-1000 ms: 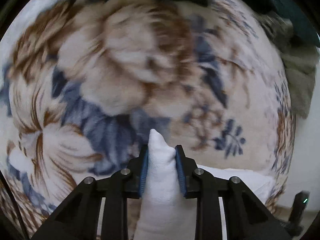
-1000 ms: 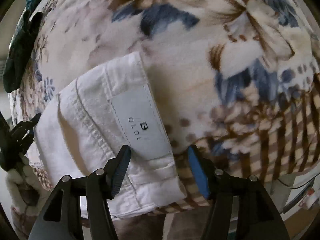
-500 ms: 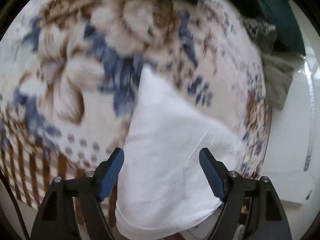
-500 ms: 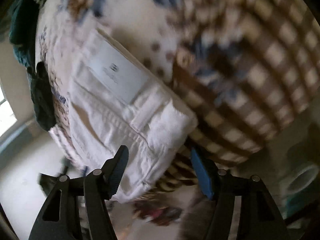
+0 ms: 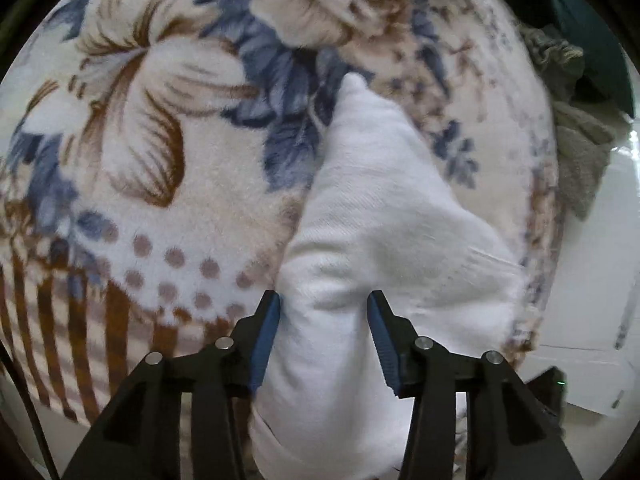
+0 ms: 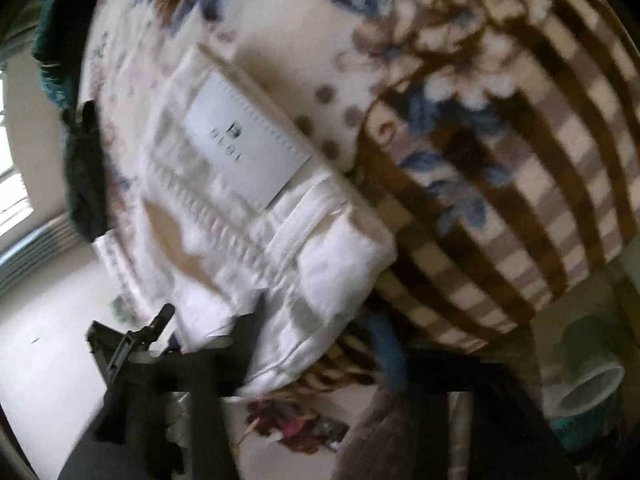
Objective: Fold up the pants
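Observation:
White pants (image 5: 384, 216) lie folded in a bundle on a floral blanket (image 5: 160, 184) near its edge. In the right wrist view the pants (image 6: 240, 216) show a grey brand patch (image 6: 244, 152) at the waistband. My left gripper (image 5: 324, 328) is open, with its blue pads on either side of a fold of the white cloth, which fills the gap between them. My right gripper (image 6: 316, 344) is open and blurred, at the corner of the bundle that overhangs the blanket edge. The left gripper (image 6: 128, 344) also shows in the right wrist view.
Dark green and grey clothes (image 5: 576, 92) are piled at the blanket's far right. A pale floor (image 5: 588, 280) lies beyond the edge. In the right wrist view, a white tub (image 6: 588, 388) and small clutter (image 6: 292, 424) sit on the floor below.
My left gripper let go of the white cloth, opened wide, then narrowed around a fold of it. My right gripper stayed open and swung toward the bundle's near corner.

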`<state>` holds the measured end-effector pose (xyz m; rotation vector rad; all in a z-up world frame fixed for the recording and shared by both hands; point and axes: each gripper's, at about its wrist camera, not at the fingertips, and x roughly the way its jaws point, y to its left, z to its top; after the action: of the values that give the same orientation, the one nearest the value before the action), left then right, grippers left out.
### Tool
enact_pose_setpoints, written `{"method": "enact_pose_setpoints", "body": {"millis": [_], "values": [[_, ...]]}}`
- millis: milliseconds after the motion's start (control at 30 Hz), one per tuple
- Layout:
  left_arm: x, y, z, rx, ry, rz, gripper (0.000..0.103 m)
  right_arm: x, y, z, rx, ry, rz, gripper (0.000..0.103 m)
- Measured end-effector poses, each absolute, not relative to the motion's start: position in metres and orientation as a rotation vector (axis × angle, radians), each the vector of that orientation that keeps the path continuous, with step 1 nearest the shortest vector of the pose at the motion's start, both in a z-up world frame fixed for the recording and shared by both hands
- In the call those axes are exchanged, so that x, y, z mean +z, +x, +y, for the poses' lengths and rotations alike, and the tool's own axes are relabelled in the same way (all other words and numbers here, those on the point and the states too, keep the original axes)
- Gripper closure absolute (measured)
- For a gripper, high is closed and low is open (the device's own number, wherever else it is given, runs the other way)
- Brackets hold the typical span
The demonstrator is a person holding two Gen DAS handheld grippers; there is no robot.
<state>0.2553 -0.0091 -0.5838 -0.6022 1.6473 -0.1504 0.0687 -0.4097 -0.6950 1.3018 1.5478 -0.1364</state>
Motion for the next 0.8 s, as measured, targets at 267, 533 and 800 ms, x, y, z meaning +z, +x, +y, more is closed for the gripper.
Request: {"method": "enact_pose_setpoints", "body": {"millis": [267,533,800], "values": [[-0.599,0.233,-0.009,-0.221,-0.741,1.629,0.019,-0.735,0.05,-0.373,0.019,1.489,1.431,0.021],[-0.636,0.248,-0.009,-0.239,-0.725,1.651,0.019,-0.752,0.071,-0.35,0.052,1.466,1.313,0.015],[-0.607,0.245,-0.009,-0.352,-0.767,1.477,0.071,-0.716,0.071,-0.339,0.026,1.417,1.214,0.053]]}}
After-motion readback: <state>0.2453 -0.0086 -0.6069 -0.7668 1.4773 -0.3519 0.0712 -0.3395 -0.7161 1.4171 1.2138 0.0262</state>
